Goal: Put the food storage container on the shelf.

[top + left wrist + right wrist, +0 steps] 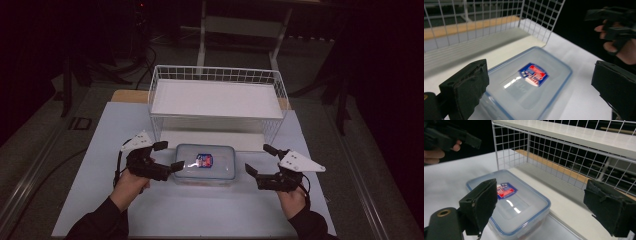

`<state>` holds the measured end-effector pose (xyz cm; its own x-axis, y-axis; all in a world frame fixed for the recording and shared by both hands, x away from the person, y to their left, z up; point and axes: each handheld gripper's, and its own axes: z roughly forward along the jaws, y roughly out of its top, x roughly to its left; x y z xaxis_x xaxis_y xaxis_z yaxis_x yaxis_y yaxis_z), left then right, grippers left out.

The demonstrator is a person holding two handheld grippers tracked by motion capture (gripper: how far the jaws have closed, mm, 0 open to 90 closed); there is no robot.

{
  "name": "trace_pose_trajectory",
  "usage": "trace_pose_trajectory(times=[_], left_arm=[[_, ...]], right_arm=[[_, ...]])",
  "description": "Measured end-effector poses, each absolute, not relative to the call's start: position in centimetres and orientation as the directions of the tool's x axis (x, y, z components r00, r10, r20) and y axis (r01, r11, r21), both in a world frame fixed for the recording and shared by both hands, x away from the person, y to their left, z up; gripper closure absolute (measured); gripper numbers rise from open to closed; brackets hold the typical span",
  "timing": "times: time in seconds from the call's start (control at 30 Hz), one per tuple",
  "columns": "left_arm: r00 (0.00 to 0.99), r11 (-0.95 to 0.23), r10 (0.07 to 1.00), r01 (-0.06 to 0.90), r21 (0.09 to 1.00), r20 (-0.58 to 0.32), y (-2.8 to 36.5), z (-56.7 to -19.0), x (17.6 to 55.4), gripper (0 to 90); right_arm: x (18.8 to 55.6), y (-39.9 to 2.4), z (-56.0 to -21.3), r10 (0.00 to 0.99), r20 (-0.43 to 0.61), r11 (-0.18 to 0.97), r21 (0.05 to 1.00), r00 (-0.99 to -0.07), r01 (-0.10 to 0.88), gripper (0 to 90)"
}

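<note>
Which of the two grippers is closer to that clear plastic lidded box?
Left. The left gripper sits at the clear plastic lidded box's left end; the right gripper stands apart from its other end.

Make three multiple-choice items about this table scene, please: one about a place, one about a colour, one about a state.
1. Where is the plastic container?
A. on the table in front of the wire rack
B. on the rack's top shelf
C. on the floor

2. What colour is the container's lid rim?
A. green
B. blue
C. yellow

3. How is the right gripper?
A. shut on the container
B. shut on the rack
C. open, holding nothing

Answers:
1 A: in the high view it lies on the table between the left gripper and the right one.
2 B: a blue line edges the lid.
3 C: its jaws stand apart, beside the container.
</note>
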<state>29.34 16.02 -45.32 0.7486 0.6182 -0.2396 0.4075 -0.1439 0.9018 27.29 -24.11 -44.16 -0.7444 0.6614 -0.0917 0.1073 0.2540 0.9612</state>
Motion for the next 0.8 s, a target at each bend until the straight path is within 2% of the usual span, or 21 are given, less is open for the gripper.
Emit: trace_pose_trajectory(times=[0.07,0.43,0.63,0.8], left_arm=[[0.726,-0.142,0.634,0.448,0.882,-0.266,16.1,-45.9,30.2,1.0],[0.611,-0.146,0.681,0.654,0.742,-0.404,15.8,-49.1,33.4,1.1],[0.541,-0.126,0.669,0.758,0.640,-0.509,16.1,-50.5,34.3,1.1],[0.476,-0.085,0.660,0.816,0.572,-0.581,16.6,-51.3,35.0,3.7]], right_arm=[[27.1,-23.9,-44.2,0.656,-0.099,0.258,0.961,-0.749,0.098,15.1],[26.8,-23.3,-44.5,0.615,-0.061,0.270,0.953,-0.786,0.138,17.8],[26.7,-23.0,-44.6,0.593,-0.048,0.280,0.948,-0.803,0.150,12.6],[26.6,-22.3,-45.1,0.619,-0.063,0.301,0.940,-0.783,0.162,10.0]])
